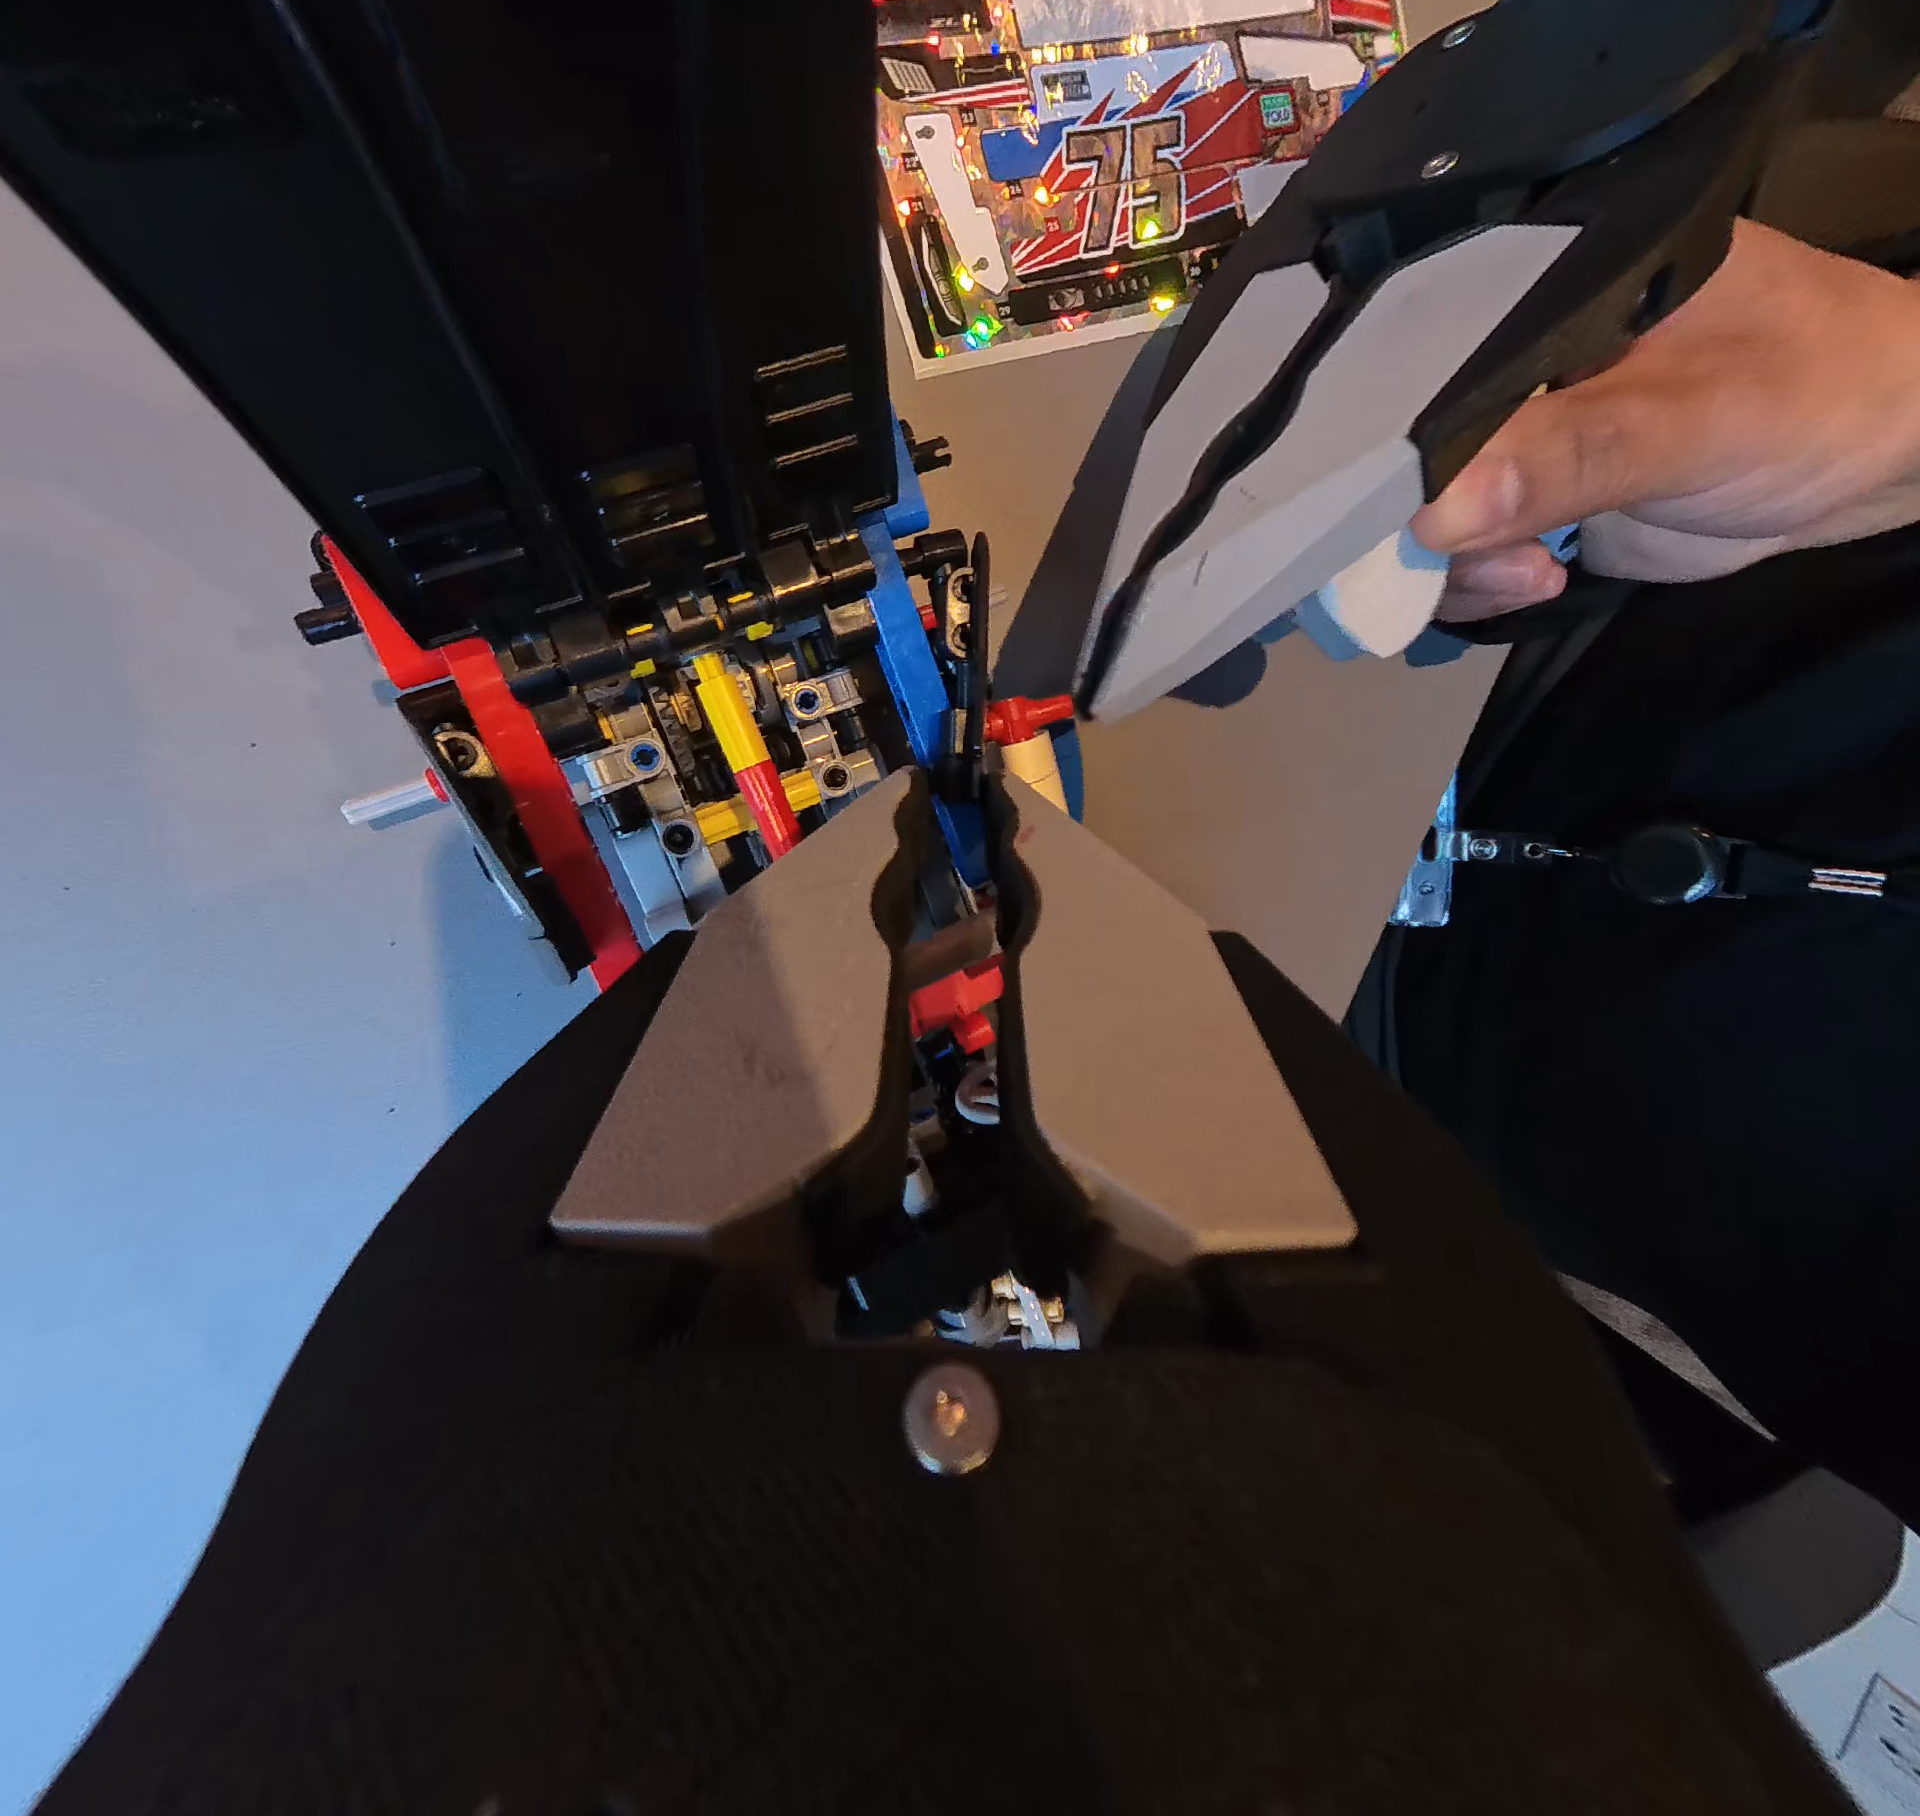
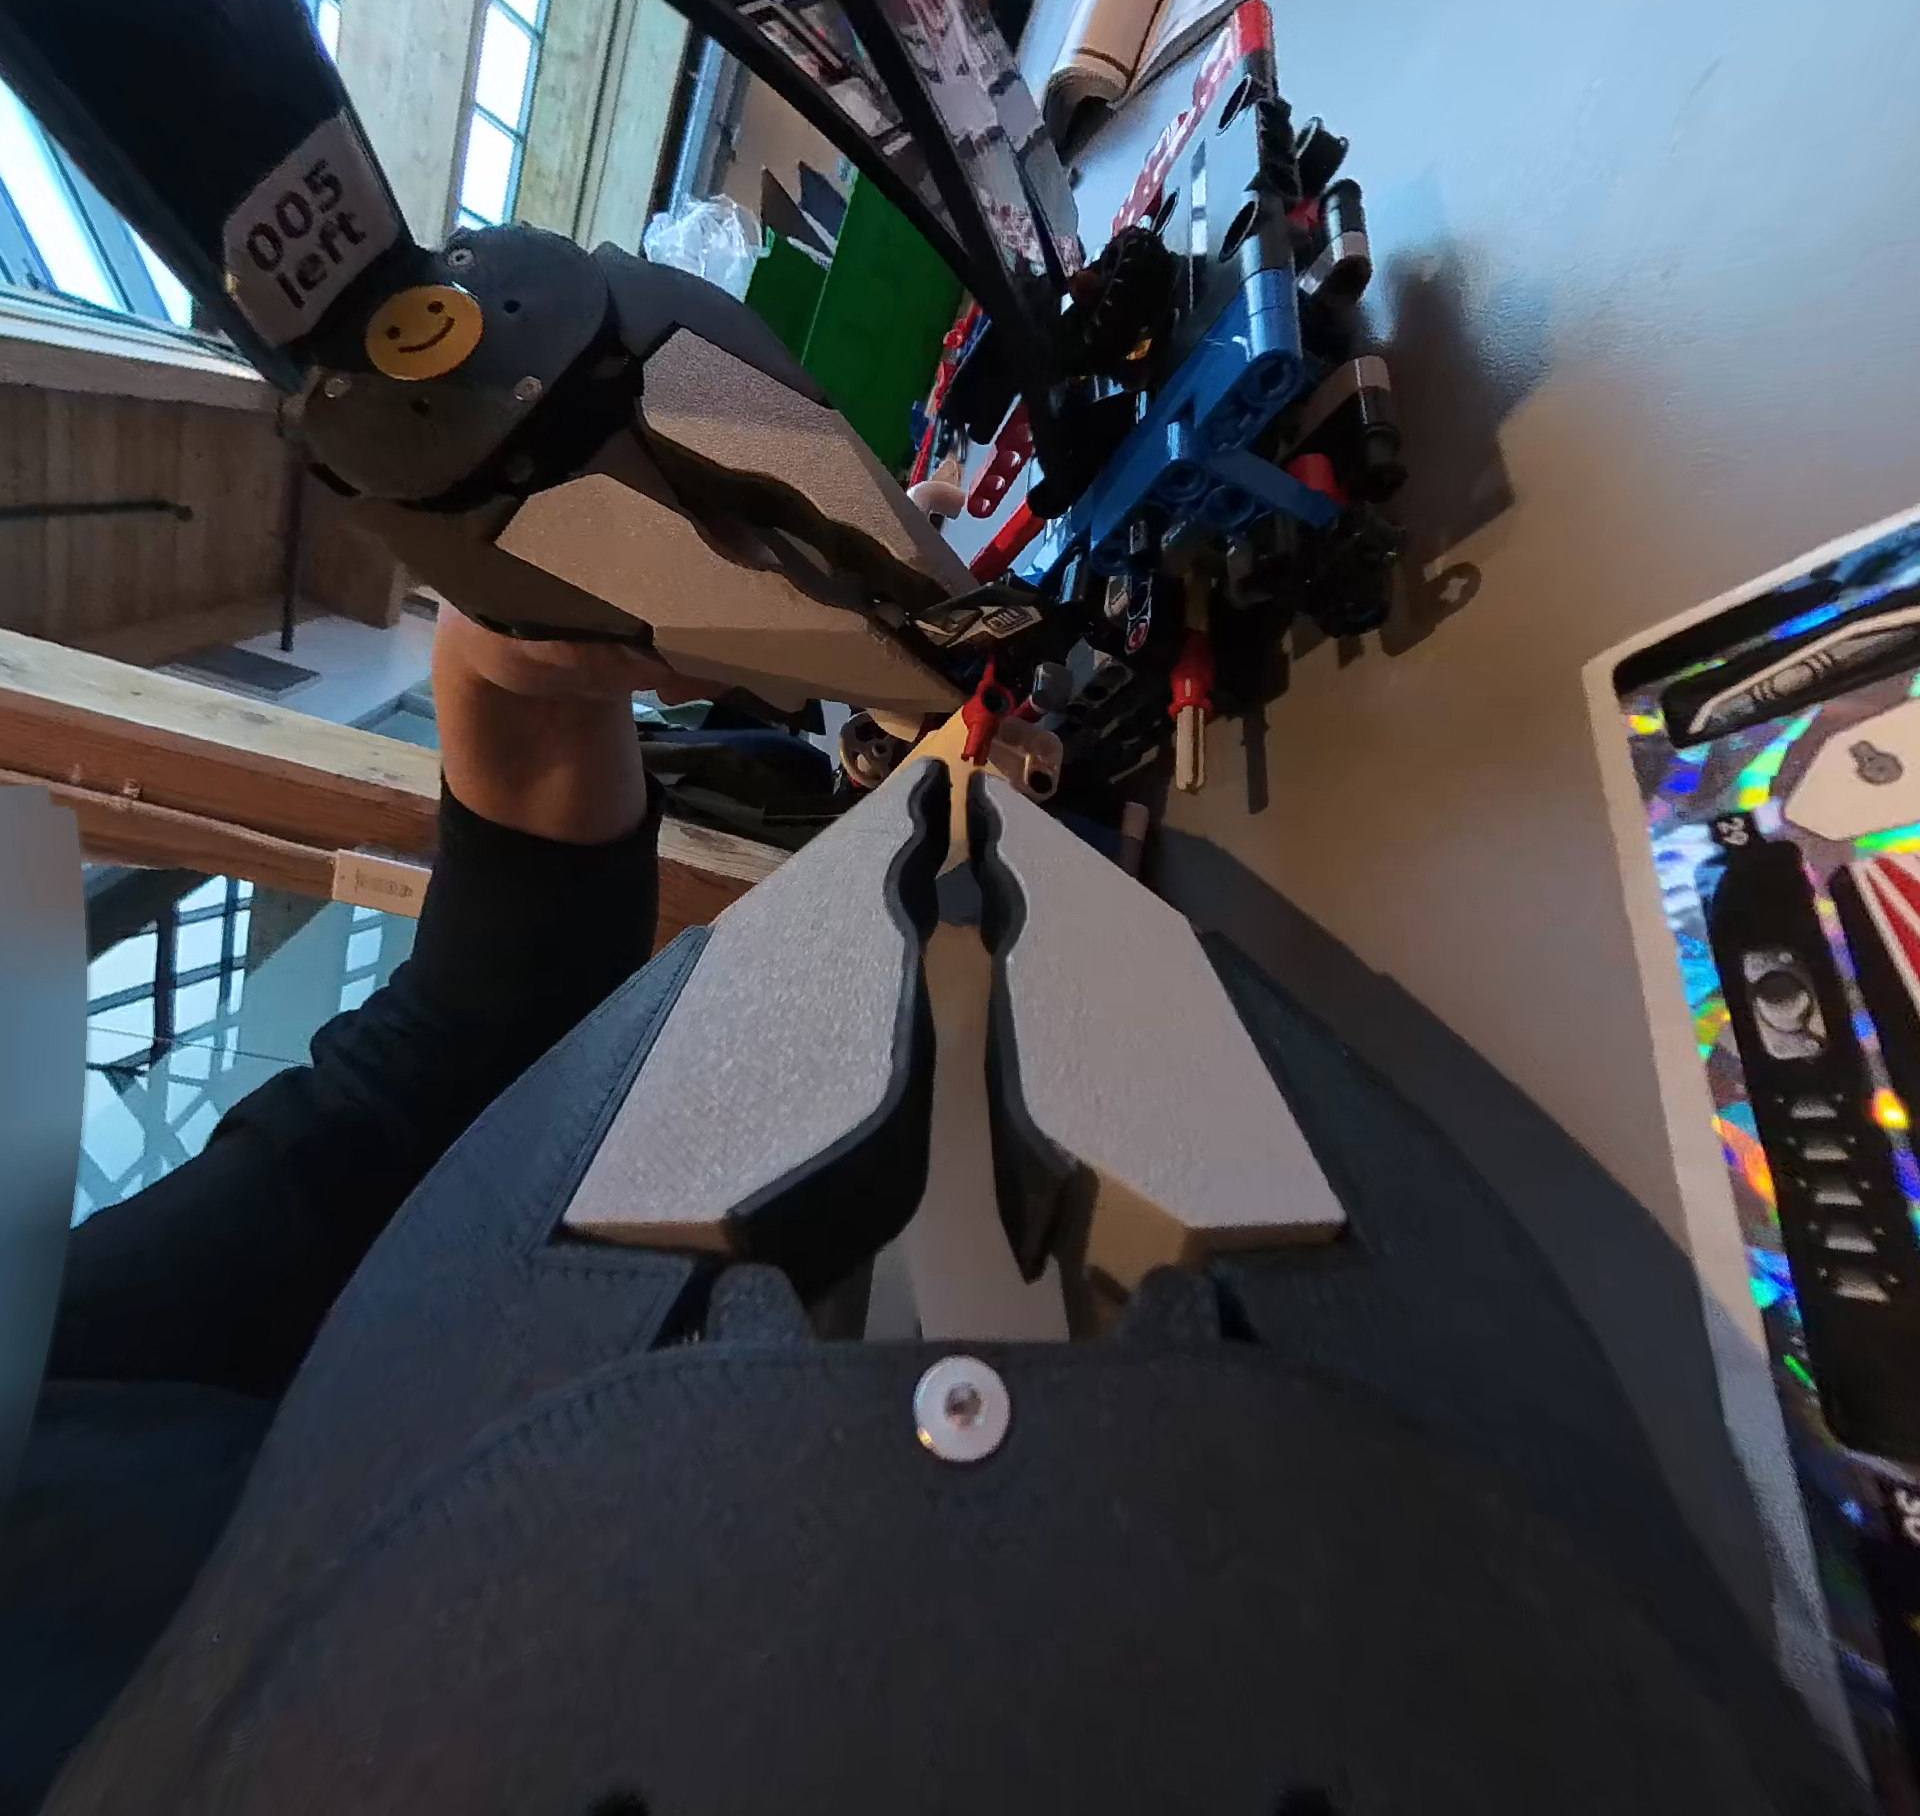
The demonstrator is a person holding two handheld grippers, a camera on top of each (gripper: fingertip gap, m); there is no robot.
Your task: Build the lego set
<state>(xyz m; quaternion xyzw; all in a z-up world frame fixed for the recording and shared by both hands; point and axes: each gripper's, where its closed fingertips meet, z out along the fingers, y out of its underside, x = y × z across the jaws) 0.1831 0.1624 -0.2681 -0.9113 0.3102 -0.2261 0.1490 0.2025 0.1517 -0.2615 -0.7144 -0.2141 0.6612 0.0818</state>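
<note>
While left claw (image 1: 954, 790) clamps lego model (image 1: 727, 706), right claw (image 2: 961, 790) pinches red pin (image 2: 982, 717).

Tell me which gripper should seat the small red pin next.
Right gripper: it pinches the red pin beside the model's blue beam. The left gripper is shut on the model, steadying it.

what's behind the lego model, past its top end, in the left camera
Behind the lego model, a shiny holographic sticker sheet lies on the table. The model's black panel covers the sheet's left part, and the right gripper hides its lower right corner.
</note>
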